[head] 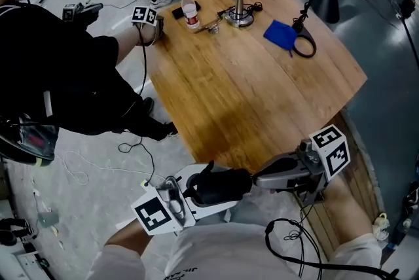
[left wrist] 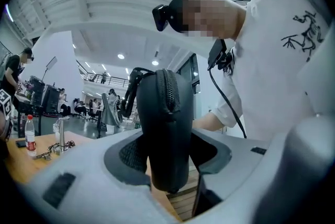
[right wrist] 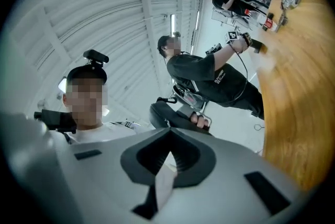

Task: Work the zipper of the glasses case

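Close to the person's chest, the left tongs (head: 203,192) pinch the black glasses case (head: 224,184) across its body, holding it in the air just off the near edge of the desk (head: 249,95). The right tongs (head: 257,180) are pressed together, tips against the case's right end; whether they grip the zipper pull cannot be told. At the desk's far side are a bottle (head: 190,11), a metal stand (head: 239,5) and a blue cloth (head: 279,33).

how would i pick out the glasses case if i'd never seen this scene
Find the big wooden table, then look just off its near edge. The glasses case is the black rounded pouch clamped in the left gripper, the only dark, zippered thing between pale grey jaws.
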